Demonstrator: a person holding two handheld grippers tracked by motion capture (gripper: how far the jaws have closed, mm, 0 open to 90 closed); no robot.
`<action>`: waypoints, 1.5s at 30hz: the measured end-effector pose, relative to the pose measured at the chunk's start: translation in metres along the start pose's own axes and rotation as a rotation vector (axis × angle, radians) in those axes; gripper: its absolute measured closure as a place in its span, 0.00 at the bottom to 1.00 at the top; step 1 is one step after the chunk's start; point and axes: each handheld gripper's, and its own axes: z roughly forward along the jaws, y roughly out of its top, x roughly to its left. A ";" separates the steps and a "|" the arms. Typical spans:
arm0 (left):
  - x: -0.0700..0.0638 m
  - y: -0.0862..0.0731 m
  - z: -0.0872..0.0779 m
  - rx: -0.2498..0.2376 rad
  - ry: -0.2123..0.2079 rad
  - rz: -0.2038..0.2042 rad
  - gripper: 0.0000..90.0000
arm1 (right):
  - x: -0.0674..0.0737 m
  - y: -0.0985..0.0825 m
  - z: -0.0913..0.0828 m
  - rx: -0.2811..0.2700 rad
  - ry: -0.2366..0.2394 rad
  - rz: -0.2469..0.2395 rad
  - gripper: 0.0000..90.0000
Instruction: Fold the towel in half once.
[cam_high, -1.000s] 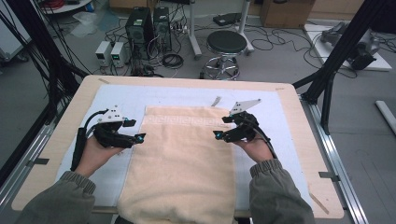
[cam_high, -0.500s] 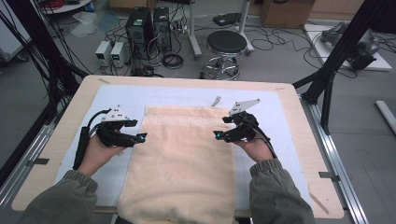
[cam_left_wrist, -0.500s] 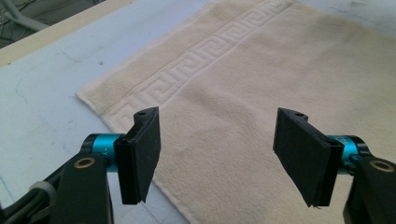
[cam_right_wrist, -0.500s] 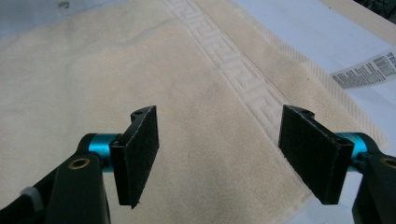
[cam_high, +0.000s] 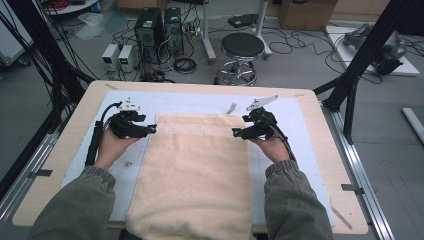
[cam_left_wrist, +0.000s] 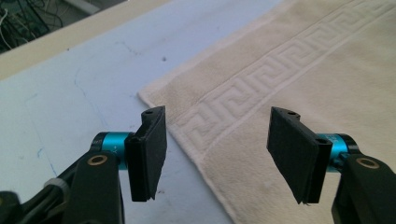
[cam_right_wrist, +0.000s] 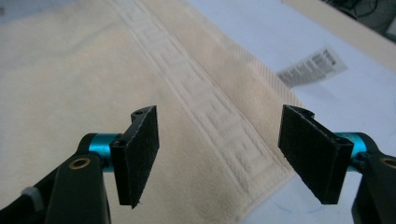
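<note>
The towel's (cam_high: 192, 175) near end runs past the table's (cam_high: 320, 150) near edge and is cut off at the bottom. Print on the label (cam_right_wrist: 312, 65) by its far corner is too blurred to read.

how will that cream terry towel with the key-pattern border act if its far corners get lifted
The cream terry towel will probably go floppy and sag between the grips, since it lies limp and drapes over the table's near edge. Its thick pile suggests it won't slip from the pads. It looks light and unbreakable.

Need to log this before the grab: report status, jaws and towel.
Left gripper open, jaws just closing, nothing between. Right gripper open at far corner. Towel flat, ungripped. Label beside it, clear.
</note>
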 end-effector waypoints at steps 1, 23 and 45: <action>0.002 -0.002 0.005 0.013 -0.001 -0.007 0.44 | -0.002 -0.002 0.004 0.013 -0.003 0.004 0.32; 0.002 -0.019 0.052 0.081 -0.029 -0.048 0.73 | -0.024 -0.034 0.050 0.086 -0.040 0.065 0.72; -0.041 -0.020 -0.067 -0.110 -0.061 0.131 0.88 | 0.045 -0.015 -0.044 -0.006 0.203 -0.140 0.94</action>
